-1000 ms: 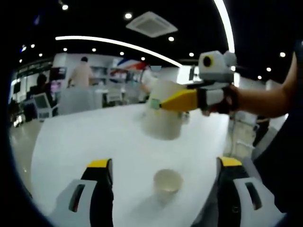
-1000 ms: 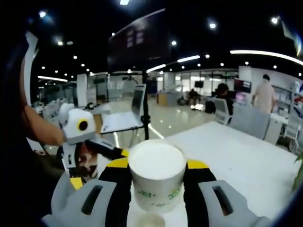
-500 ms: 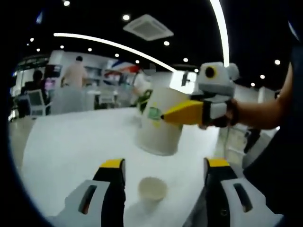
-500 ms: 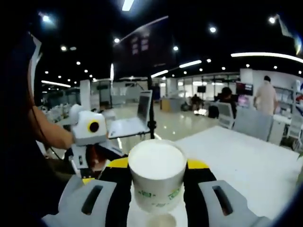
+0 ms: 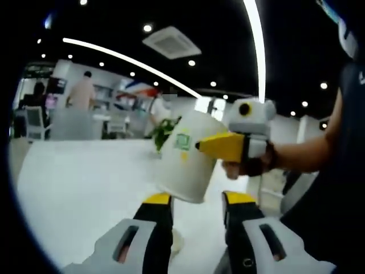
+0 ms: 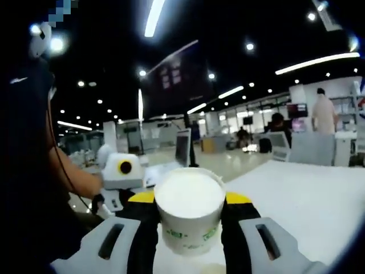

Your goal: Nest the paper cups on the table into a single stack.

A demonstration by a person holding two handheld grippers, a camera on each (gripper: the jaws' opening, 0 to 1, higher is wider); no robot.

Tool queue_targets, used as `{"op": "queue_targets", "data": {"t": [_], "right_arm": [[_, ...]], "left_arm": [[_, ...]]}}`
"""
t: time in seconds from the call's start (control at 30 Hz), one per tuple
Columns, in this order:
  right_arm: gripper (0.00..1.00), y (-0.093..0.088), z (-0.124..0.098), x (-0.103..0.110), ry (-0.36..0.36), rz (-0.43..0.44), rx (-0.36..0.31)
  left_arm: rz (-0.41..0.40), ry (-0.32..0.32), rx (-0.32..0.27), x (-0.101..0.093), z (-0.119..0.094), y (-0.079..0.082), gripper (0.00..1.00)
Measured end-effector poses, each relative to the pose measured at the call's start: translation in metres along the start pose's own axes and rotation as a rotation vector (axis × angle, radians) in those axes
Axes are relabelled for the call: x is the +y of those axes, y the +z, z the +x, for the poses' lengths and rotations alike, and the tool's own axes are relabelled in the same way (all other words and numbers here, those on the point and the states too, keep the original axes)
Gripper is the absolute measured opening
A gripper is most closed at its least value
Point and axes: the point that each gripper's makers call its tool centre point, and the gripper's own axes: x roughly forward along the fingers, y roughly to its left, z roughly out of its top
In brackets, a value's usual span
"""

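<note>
My right gripper is shut on a large white paper cup with green print and holds it up, mouth towards the camera. In the left gripper view that same cup hangs tilted above the white table, with the right gripper reaching in from the right. Directly below it my left gripper has its jaws narrowed but apart. A small paper cup stands on the table low between them, against the left jaw and mostly hidden. Its rim peeks out under the held cup.
The white table stretches far back. A person's arm holds the right gripper. A laptop on a stand is behind, with chairs and people in the distance. A green plant stands at the table's far side.
My left jaws have drawn closer together around the small cup. The held large cup has come nearer and now hangs over the left jaws.
</note>
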Motion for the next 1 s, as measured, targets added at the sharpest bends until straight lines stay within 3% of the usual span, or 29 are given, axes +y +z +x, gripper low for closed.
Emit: {"op": "queue_targets", "data": {"t": [0.13,0.2,0.27,0.37,0.67,0.9,1.0], "right_arm": [[0.4,-0.001,-0.007,0.006,0.055,0.051,0.005],[0.4,-0.004,-0.01,0.01,0.083,0.068,0.02],[0.4,-0.005,-0.012,0.014,0.1,0.067,0.025],[0.4,-0.004,-0.014,0.024,0.144,0.076,0.023],[0.4,-0.008,-0.015,0.037,0.198,0.125,0.045],[0.44,-0.008,-0.014,0.033,0.18,0.093,0.07],[0.42,-0.005,-0.015,0.035,0.182,0.106,0.061]], "left_arm": [[-0.024,-0.027,-0.026,0.001,-0.008,0.01,0.21],[-0.072,-0.093,-0.032,-0.008,-0.014,0.015,0.16],[-0.055,-0.128,-0.069,-0.014,-0.019,0.026,0.14],[-0.073,-0.187,-0.077,-0.022,-0.026,0.033,0.11],[-0.032,-0.323,0.04,-0.039,-0.037,0.039,0.0],[0.07,-0.328,0.228,-0.033,-0.044,0.02,0.0],[0.068,-0.342,0.223,-0.037,-0.043,0.022,0.0]]}}
